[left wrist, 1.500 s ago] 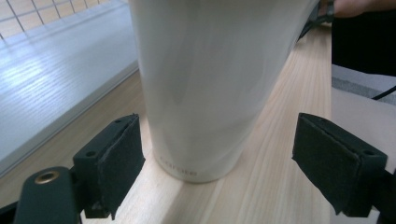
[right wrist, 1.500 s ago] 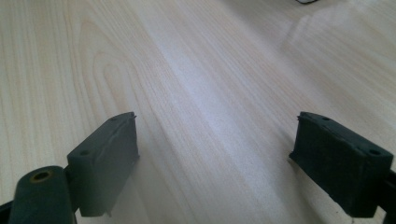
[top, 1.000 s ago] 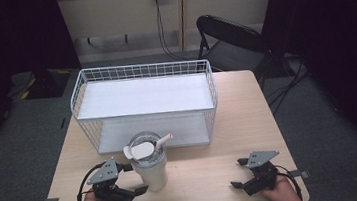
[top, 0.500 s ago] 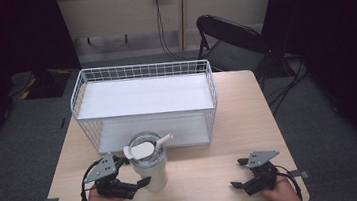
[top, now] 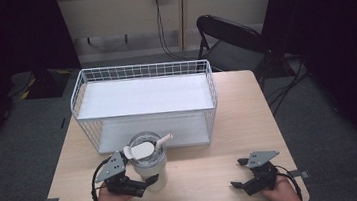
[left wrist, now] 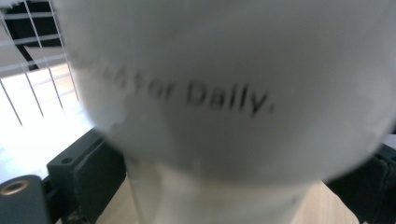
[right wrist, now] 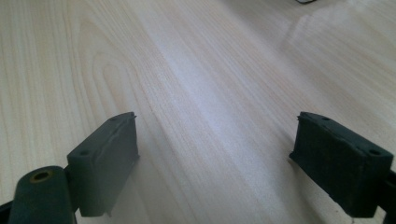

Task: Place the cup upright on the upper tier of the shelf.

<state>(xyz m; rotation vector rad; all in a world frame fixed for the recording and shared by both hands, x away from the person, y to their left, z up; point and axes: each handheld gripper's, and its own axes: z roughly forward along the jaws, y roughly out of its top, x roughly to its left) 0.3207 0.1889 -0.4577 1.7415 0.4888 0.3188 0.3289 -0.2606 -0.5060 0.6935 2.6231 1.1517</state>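
White tumbler (top: 149, 164) between left gripper (top: 142, 184) jaws (gripped) | right gripper (top: 240, 173) spread, empty

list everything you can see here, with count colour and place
table: 1, light wood, centre
rack: 1, white wire, two shelves, back half of table
cup: 1, white with lid and straw, front left, before the rack
chair: 1, black, behind table, right
cables: dark, hanging by the back wall
left gripper: 1, black, jaws either side of the cup
right gripper: 1, black, open over bare table, front right
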